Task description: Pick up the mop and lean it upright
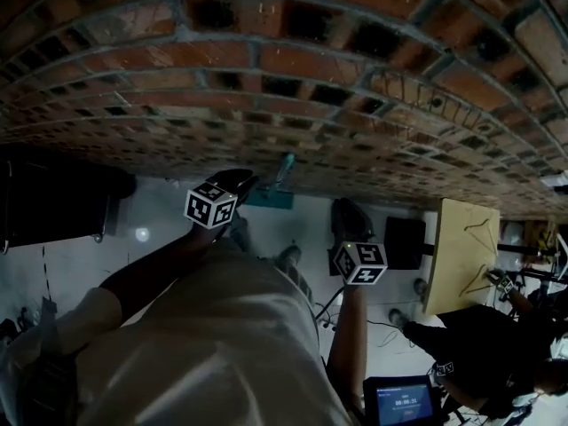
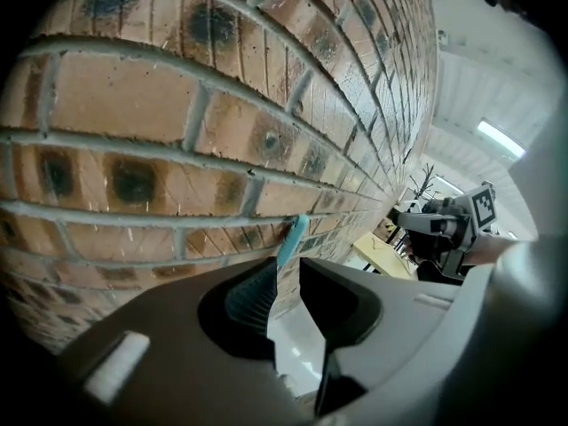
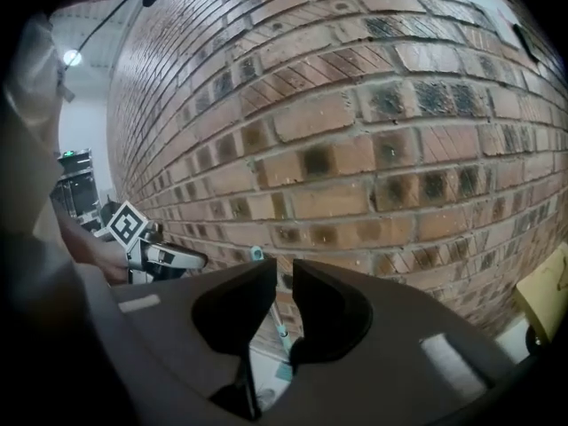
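Two tongs released and empty, left gripper (image 2: pixel 288 269) and right gripper (image 3: pixel 282 273) each a slit apart, just off the teal mop (image 1: pixel 282 171) leaning on the brick wall (image 1: pixel 266 60) mid-frame, with white floor (image 1: pixel 164 216) open beside it.

I can read no text for certain. At the lower right of the head view a small screen (image 1: pixel 404 402) shows pale digits too small to make out. The left marker cube (image 1: pixel 211 205) and right marker cube (image 1: pixel 359 263) carry only black-and-white square patterns.
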Demonstrator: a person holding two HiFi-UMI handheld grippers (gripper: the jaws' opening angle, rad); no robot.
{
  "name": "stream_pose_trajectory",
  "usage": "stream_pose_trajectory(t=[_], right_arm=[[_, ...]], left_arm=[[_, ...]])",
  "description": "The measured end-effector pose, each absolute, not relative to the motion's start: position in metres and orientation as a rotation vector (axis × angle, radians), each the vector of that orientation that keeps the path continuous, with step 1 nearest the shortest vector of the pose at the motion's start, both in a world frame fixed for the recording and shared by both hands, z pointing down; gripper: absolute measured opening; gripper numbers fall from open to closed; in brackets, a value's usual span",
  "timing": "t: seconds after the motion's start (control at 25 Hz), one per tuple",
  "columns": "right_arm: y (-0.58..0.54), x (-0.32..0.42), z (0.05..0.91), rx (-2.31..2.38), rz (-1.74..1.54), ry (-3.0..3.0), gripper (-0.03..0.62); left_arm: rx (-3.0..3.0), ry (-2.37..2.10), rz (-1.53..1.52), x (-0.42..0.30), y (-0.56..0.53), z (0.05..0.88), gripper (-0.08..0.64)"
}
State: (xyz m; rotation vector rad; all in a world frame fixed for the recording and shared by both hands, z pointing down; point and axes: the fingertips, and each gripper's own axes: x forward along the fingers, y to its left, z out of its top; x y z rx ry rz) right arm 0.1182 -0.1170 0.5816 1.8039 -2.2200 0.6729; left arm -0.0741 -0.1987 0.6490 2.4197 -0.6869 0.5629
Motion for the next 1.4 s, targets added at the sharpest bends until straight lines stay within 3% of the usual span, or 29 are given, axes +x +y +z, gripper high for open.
stream_pose_trajectory(t=[0.4,1.4], right_arm=[[-0.121,0.093,0.581,1.896,0.651,-2.172,0.052],[-0.053,0.061,0.622,2.107,0.781,-2.027,0.052]], left_arm=[[2.561,-0.595,0.526,-0.085,-0.214,0.619,0.092],[2.564,-0.528,0.534,-0.123,-0.199,0.647,0.064]])
